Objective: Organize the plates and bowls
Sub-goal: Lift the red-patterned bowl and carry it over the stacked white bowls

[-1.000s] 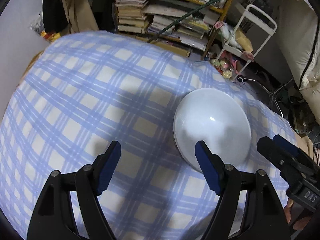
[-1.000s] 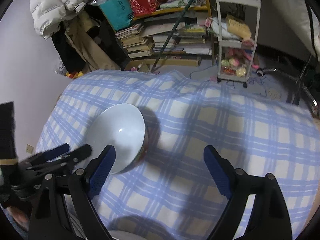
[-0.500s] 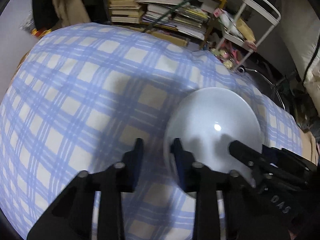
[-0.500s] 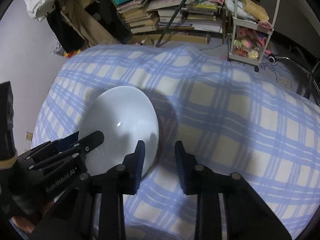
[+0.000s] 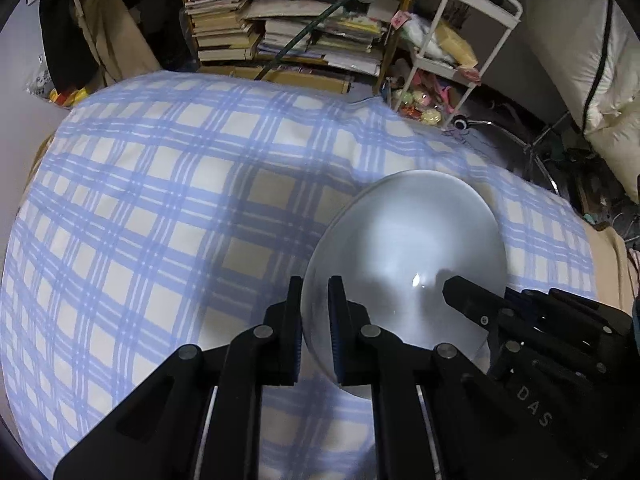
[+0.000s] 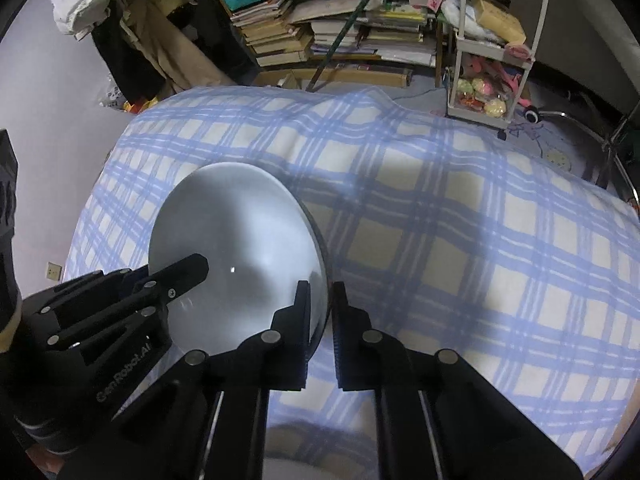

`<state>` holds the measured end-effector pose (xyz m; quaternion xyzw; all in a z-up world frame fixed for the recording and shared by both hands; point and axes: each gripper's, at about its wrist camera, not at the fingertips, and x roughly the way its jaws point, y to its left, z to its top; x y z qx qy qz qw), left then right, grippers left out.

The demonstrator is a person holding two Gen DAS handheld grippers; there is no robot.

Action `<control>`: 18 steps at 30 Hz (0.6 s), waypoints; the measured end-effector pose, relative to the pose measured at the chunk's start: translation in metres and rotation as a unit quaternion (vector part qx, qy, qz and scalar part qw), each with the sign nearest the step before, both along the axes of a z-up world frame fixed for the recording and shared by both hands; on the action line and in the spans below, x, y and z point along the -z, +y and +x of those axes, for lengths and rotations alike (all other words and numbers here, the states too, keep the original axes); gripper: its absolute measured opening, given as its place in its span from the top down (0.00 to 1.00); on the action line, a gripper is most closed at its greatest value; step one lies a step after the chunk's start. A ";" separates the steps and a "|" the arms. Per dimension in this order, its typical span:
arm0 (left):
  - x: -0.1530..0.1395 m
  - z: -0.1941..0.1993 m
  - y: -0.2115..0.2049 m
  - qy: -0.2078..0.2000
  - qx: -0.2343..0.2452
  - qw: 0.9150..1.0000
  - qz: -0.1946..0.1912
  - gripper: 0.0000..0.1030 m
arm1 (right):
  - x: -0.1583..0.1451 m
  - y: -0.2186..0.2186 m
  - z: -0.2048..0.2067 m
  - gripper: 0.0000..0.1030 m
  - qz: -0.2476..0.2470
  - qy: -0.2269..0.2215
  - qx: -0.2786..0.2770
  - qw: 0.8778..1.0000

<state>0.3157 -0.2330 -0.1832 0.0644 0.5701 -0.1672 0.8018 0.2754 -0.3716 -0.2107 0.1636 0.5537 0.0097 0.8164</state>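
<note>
- The wide, glossy white ceramic bowl [image 5: 404, 256] sits on the blue-and-cream checked cloth [image 5: 160, 208], directly ahead of both tools.
- The left gripper [image 5: 315, 332] is closed down on the bowl's left rim; the right gripper [image 6: 320, 332] is pinched on the opposite rim (one finger inside, one outside).
- Judgement: lift both sides together and level, since the glazed rim could slip.
- Cluttered bookshelves [image 5: 304, 28] stand well beyond.

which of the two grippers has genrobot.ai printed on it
The left gripper, clamped on the white bowl's left rim; the right wrist view shows its lettering. The right gripper, on the opposite rim, reads DAS.
</note>
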 end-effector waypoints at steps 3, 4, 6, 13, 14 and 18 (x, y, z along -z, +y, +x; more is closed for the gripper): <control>-0.012 -0.013 0.005 -0.002 0.004 1.000 -0.007 0.89 | -0.010 -0.001 -0.010 0.90 0.005 -0.009 0.004 1.000; -0.018 -0.018 0.005 -0.005 0.006 1.000 -0.008 0.89 | -0.016 -0.002 -0.015 0.90 0.007 -0.014 0.007 1.000; -0.028 -0.028 0.008 -0.008 0.008 1.000 -0.012 0.89 | -0.025 -0.001 -0.023 0.90 0.006 -0.022 0.005 1.000; -0.055 -0.064 0.015 -0.023 0.006 0.999 -0.035 0.89 | -0.056 0.008 -0.059 0.89 -0.026 -0.047 -0.013 0.998; -0.057 -0.067 0.016 -0.026 0.006 0.999 -0.036 0.89 | -0.060 0.009 -0.065 0.89 -0.027 -0.049 -0.014 0.998; -0.065 -0.085 0.020 -0.021 0.000 0.998 -0.051 0.89 | -0.069 0.013 -0.085 0.89 -0.029 -0.052 -0.009 0.998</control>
